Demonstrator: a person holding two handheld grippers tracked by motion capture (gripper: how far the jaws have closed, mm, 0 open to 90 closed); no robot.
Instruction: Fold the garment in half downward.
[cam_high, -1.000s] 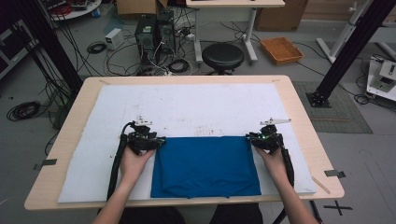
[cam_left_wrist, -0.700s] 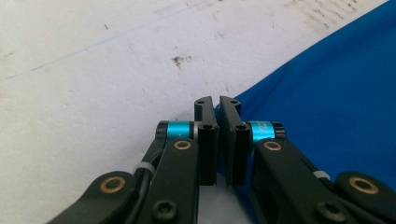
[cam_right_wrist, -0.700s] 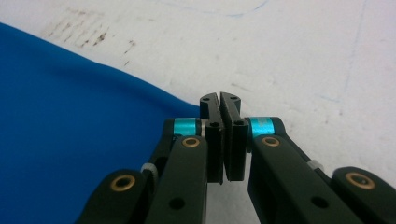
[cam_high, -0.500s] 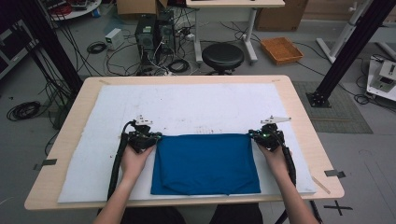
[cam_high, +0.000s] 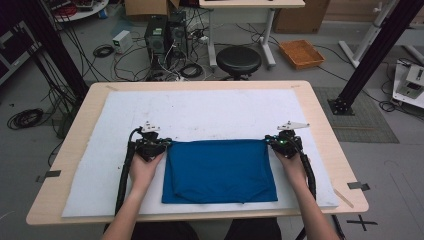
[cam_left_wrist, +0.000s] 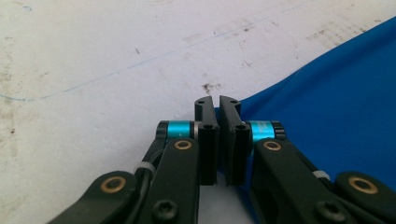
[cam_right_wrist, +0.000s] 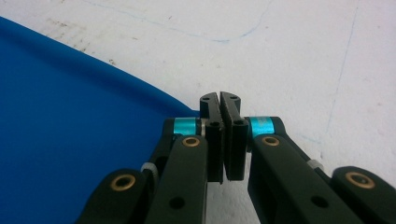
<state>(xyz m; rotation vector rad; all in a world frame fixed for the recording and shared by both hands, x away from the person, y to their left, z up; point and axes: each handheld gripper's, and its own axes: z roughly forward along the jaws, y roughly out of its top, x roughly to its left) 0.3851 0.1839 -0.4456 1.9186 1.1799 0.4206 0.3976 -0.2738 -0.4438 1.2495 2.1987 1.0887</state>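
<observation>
A blue cloth (cam_high: 220, 170) lies flat on the white mat (cam_high: 200, 110), its far edge stretched straight between my two grippers. My left gripper (cam_high: 166, 144) is at the cloth's far left corner. In the left gripper view its jaws (cam_left_wrist: 217, 105) stand shut, with a sliver of the blue cloth (cam_left_wrist: 336, 107) pinched at the tips. My right gripper (cam_high: 268, 142) is at the far right corner. In the right gripper view it (cam_right_wrist: 219, 100) is shut too, and the cloth (cam_right_wrist: 70, 130) runs up to and into the jaws. A hand holds each gripper.
The mat covers most of the wooden table (cam_high: 320, 120), with bare mat beyond the cloth and on both sides. Behind the table stand a black stool (cam_high: 240, 60), computer cases (cam_high: 162, 32) with cables, and an orange tray (cam_high: 301, 52) on the floor.
Both hands have edged slightly away from me with the cloth's far corners. The cloth's near edge has slid a little farther onto the mat.
</observation>
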